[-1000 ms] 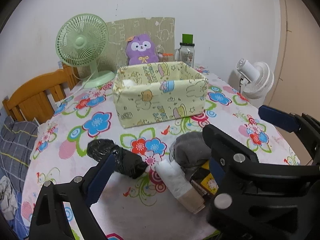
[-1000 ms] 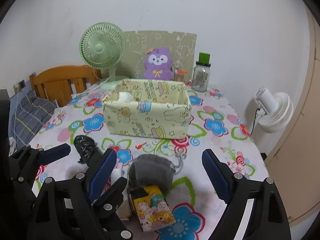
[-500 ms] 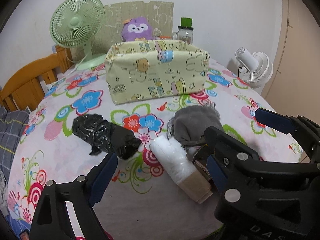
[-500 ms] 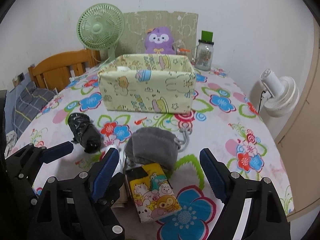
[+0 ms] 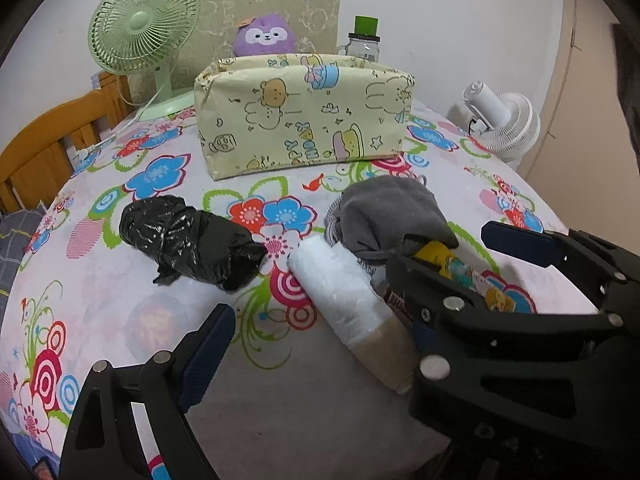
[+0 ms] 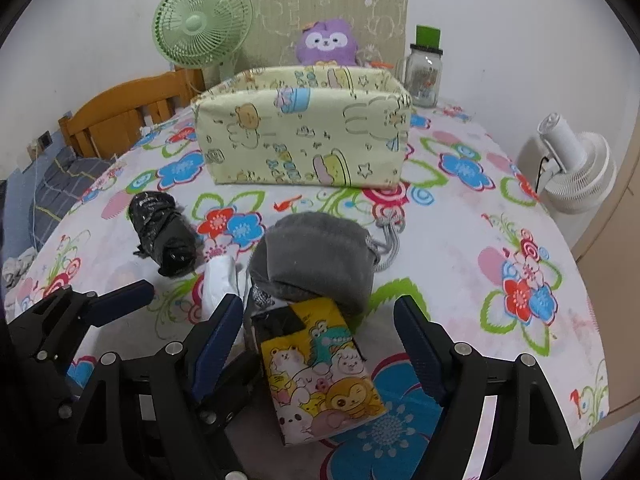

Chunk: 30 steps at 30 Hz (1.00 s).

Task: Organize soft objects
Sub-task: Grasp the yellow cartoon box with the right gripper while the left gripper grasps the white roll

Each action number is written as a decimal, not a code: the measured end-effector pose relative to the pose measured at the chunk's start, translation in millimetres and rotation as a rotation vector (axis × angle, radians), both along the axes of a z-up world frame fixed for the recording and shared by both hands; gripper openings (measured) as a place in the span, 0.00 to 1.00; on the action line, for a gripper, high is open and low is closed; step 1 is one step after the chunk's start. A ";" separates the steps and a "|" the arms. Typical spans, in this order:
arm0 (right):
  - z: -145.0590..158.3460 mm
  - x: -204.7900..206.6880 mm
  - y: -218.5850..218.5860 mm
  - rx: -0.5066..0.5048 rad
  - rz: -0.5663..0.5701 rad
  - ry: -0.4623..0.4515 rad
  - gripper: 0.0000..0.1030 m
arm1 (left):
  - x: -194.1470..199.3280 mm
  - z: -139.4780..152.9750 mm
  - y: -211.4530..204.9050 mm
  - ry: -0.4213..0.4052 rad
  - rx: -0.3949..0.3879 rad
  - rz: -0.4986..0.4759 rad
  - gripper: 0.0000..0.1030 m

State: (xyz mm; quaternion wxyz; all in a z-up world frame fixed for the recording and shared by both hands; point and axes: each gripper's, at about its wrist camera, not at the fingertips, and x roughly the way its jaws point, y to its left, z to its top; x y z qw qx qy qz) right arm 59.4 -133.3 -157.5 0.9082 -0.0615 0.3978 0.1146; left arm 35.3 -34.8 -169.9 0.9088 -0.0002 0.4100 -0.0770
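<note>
Your right gripper (image 6: 320, 322) has come down over the cartoon-printed tissue pack (image 6: 320, 372), its jaws closing on either side without yet touching it. Your left gripper (image 5: 316, 336) has also sunk, jaws spread wide around the white plastic bag roll (image 5: 344, 300), gripping nothing. Both grasps look about ready, while the grey drawstring pouch (image 6: 316, 256) and black bag bundle (image 5: 188, 244) wait short of the yellow fabric box (image 6: 304, 140).

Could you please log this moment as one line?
left gripper: open, over white plastic roll | right gripper: closing around yellow cartoon tissue pack, pads not touching
</note>
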 end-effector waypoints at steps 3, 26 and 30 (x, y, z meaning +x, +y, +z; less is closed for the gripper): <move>-6.9 2.9 -0.6 -0.008 -0.008 0.023 0.77 | 0.1 -3.6 -2.0 0.007 0.019 0.001 0.89; -5.3 11.8 -18.4 0.045 -0.038 0.037 0.48 | 20.2 -5.5 -12.9 0.032 0.049 0.044 0.47; -5.0 14.8 -20.4 0.059 -0.044 0.047 0.48 | 19.7 -4.4 -7.6 0.037 0.033 0.061 0.32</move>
